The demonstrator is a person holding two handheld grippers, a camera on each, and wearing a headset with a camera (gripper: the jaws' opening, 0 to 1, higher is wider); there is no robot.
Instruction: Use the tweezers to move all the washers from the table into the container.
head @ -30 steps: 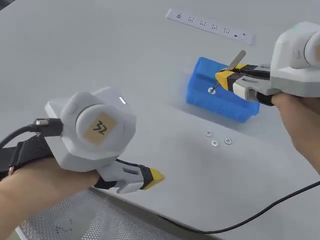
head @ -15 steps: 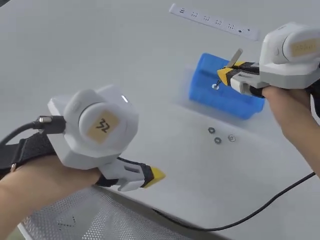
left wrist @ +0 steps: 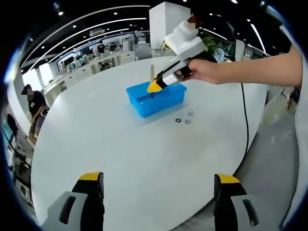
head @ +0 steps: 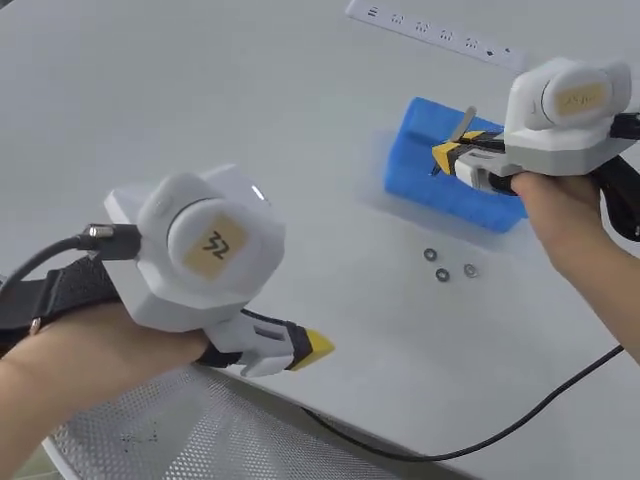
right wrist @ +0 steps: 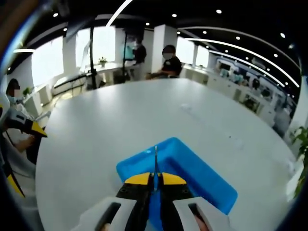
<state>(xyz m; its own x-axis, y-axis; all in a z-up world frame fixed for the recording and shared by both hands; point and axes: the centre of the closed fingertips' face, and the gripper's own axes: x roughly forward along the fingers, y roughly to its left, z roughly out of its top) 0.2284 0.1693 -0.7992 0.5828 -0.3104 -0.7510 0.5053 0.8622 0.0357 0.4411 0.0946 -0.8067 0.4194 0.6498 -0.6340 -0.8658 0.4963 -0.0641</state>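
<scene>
Our right gripper [head: 443, 158] is pressed together on the tweezers [head: 462, 128], with the tip down over the blue container [head: 420, 195]. We should let go only when the tip is low inside the walls. Three washers [head: 443, 275] lie on the surface [head: 250, 120] just beside the container, near that gripper. Our left gripper [left wrist: 159, 179] is spread wide and holds nothing.

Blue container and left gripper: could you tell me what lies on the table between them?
Bare white table, as the left gripper view shows; the three washers lie off to the side.

Washers [head: 443, 267] lie on table [head: 250, 100], before container [head: 415, 170].
</scene>
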